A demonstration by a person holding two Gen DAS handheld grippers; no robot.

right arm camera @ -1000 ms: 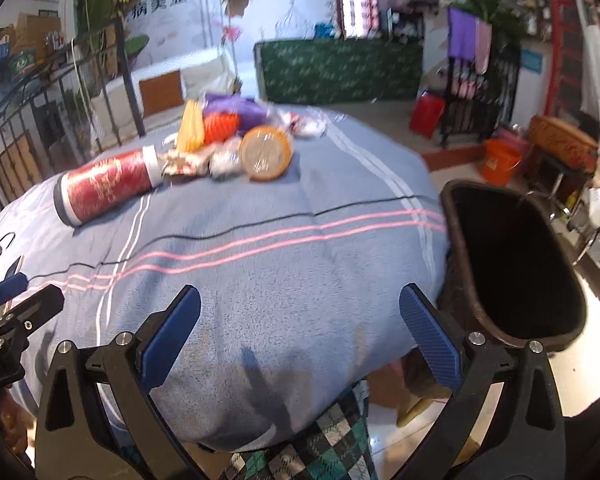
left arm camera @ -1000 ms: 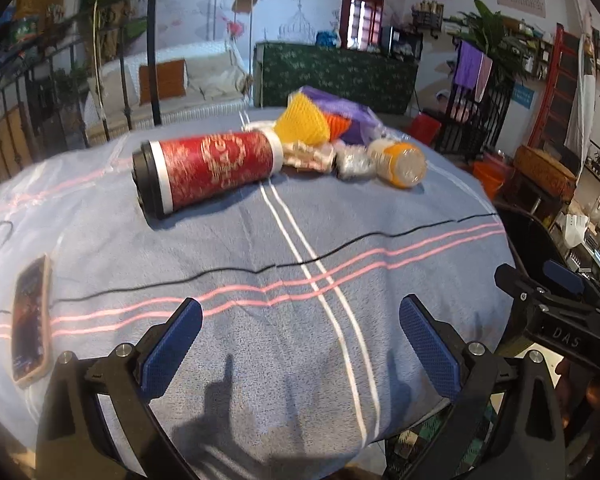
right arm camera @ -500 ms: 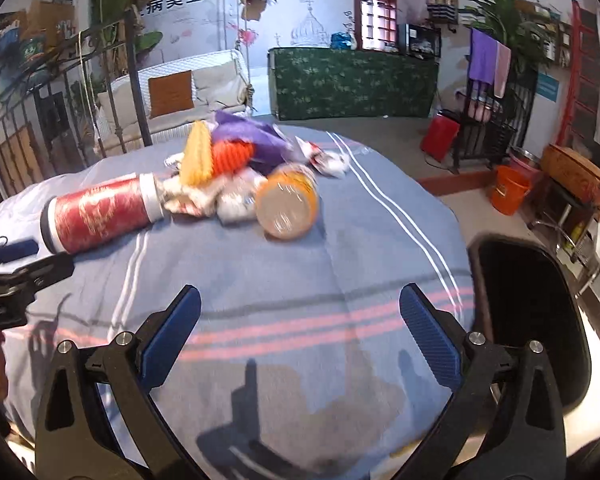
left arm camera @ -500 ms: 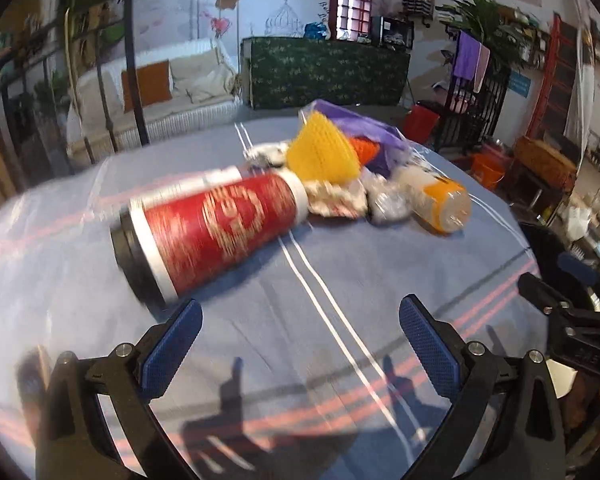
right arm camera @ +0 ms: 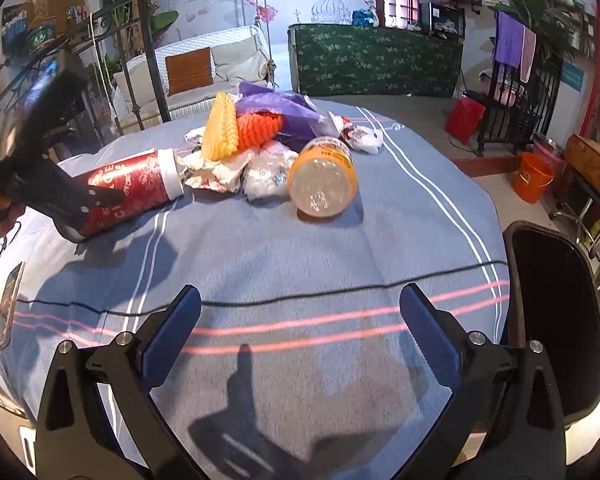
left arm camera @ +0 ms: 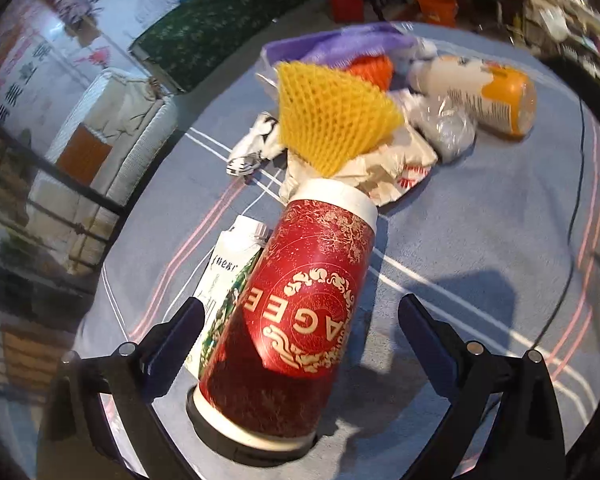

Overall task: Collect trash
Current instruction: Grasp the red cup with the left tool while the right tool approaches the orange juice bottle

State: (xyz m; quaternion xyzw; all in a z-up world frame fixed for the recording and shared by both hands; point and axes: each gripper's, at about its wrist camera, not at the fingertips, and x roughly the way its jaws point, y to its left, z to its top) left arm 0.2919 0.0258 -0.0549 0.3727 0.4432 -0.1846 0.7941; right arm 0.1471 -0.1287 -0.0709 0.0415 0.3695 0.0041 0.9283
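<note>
Left gripper (left arm camera: 300, 320): has swung in over the red canister (left arm camera: 296, 312), fingers apart either side, not clamped.
Canister: lying on the bench (left arm camera: 480, 216), beside the trash pile.
Right gripper (right arm camera: 300, 320): fingers apart, empty.
Meaning: first pickup looks imminent.
Bin (right arm camera: 556, 320): at bench edge.

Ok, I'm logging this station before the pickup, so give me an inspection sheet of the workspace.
Surface: round table under a blue striped cloth.
Job's things: red canister lying on its side; carton beside it; yellow foam net, crumpled wrappers, orange-capped bottle heaped beyond; black bin at the table edge.
Clutter: phone.
Grippers: left gripper open, fingers either side of the canister; right gripper open, empty.
Cables: black cord across the cloth.
Surroundings: sofa, orange bucket.
</note>
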